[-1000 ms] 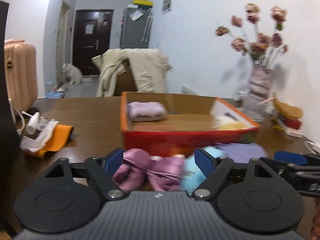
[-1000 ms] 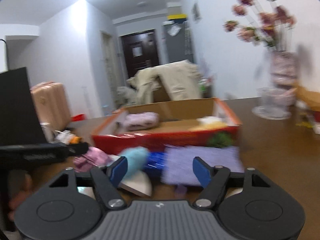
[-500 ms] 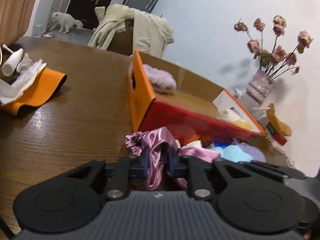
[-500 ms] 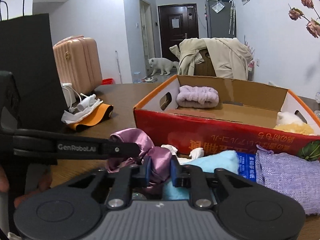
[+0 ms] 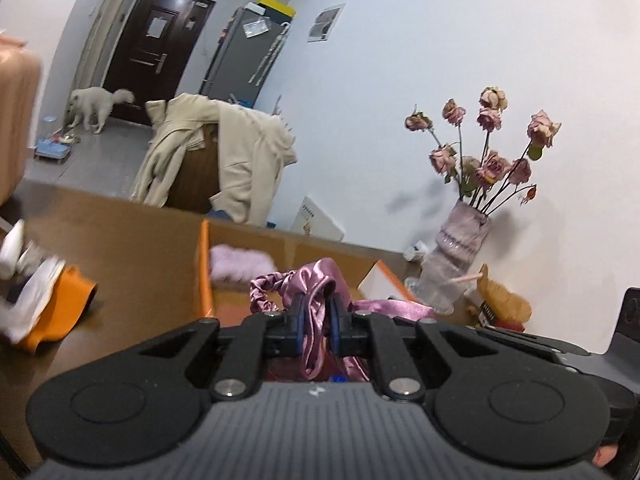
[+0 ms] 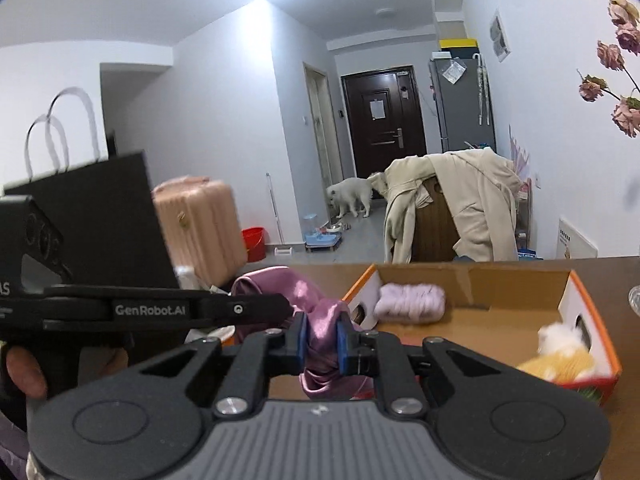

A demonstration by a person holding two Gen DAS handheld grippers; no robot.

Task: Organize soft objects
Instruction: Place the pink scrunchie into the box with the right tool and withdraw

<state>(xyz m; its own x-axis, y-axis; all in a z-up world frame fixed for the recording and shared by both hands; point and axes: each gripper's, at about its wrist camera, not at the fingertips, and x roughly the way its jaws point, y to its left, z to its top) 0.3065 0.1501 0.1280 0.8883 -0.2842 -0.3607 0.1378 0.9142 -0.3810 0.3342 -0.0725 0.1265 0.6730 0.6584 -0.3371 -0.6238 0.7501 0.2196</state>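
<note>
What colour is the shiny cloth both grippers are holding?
Pinkish purple, a satin sheen. The satin cloth shows best in the right wrist view.

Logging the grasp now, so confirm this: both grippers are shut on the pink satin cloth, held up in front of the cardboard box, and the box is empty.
Not quite: the cardboard box is not empty. The right wrist view shows a lilac fuzzy roll and a yellow and white plush inside it. The rest holds: the left gripper and right gripper are both shut on the pink satin cloth, in front of the box.

Satin cloth (image 5: 316, 292) shiny pink-mauve — box (image 6: 576, 292) orange-edged, red front — fuzzy roll (image 6: 412, 302) lilac.
</note>
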